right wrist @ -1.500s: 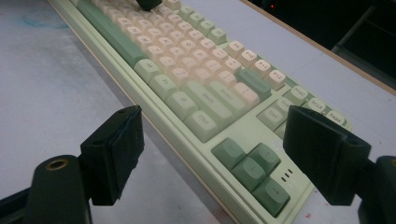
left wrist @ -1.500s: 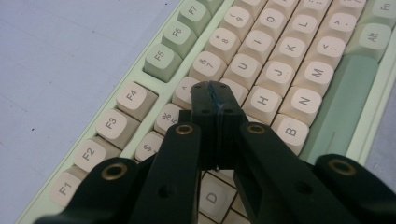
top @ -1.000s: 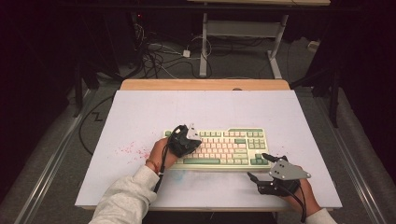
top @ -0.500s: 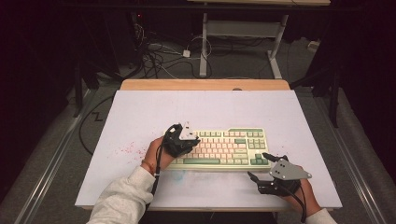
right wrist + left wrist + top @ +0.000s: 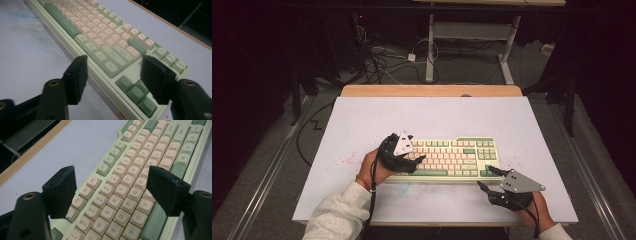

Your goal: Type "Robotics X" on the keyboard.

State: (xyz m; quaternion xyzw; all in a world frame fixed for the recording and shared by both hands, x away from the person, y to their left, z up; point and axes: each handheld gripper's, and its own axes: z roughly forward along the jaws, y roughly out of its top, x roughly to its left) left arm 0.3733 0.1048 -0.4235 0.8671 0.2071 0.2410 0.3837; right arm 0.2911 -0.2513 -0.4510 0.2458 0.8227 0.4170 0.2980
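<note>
The left gripper (image 5: 409, 159) hung over the left end of the keyboard (image 5: 447, 158), its jaws spread wide and having just been opening, with nothing between them. In the left gripper view the two black pads (image 5: 61, 190) stood clear above the letter keys, touching none that I could see. The right gripper (image 5: 489, 179) sat at the keyboard's near right corner, just off its front edge. Its jaws had just been closing but remained apart and empty, and in the right gripper view they framed the arrow keys (image 5: 136, 91) without pressing on them.

The keyboard lay on the white table (image 5: 362, 120), a little right of centre and towards the person's side, square to the front edge.

Compared with a second before, the left gripper had pulled back and lifted slightly from the keys, and its shut jaws had parted. The right hand (image 5: 537, 210) had kept its place. The keyboard had not shifted.

The right forearm was cut off by the bottom of the high view, and the left hand (image 5: 374, 167) covered the keyboard's left edge. Faint pink specks (image 5: 344, 161) on the table were too small to make out.
</note>
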